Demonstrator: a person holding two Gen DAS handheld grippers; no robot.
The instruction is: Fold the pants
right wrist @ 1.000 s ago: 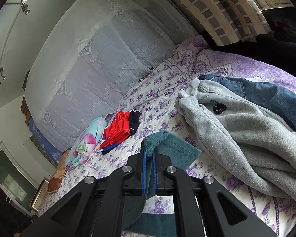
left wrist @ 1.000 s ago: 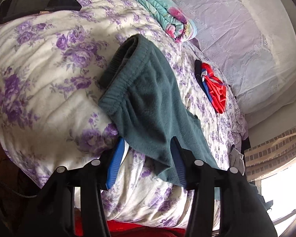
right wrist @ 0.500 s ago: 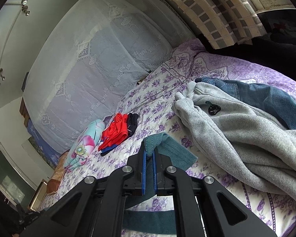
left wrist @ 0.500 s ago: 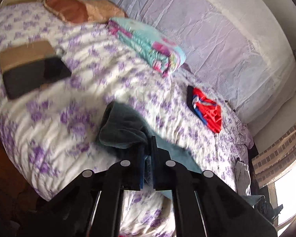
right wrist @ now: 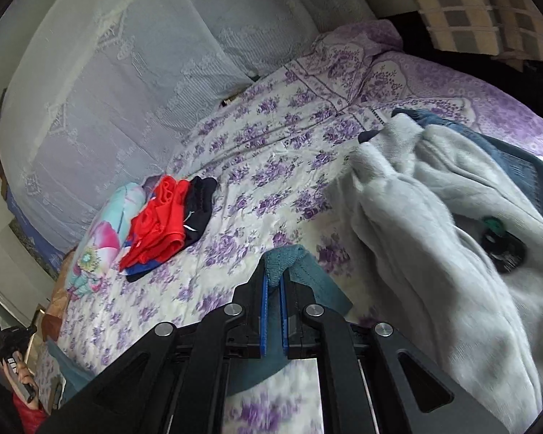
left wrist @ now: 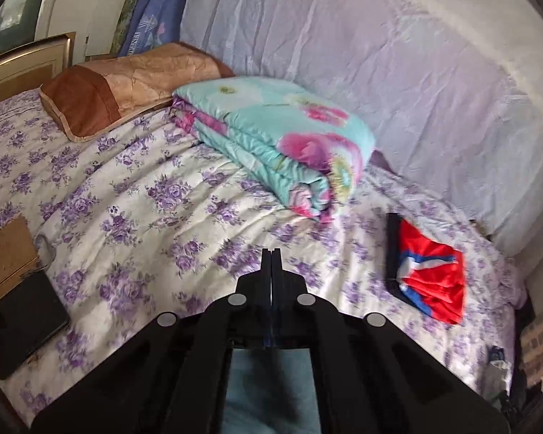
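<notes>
The teal pants (right wrist: pixel 300 271) hang soft and limp, a light knit that drapes and sags wherever it is unsupported. The right hand-held gripper (right wrist: pixel 273 282) is clamped on a ribbed edge bunched between its blue pads. The left hand-held gripper (left wrist: pixel 271 260) has its jaws pressed together; teal cloth shows just beneath its body, but a hold there is unclear. Firm hems and the waistband offer the surest hold above the bed (left wrist: pixel 144 195).
</notes>
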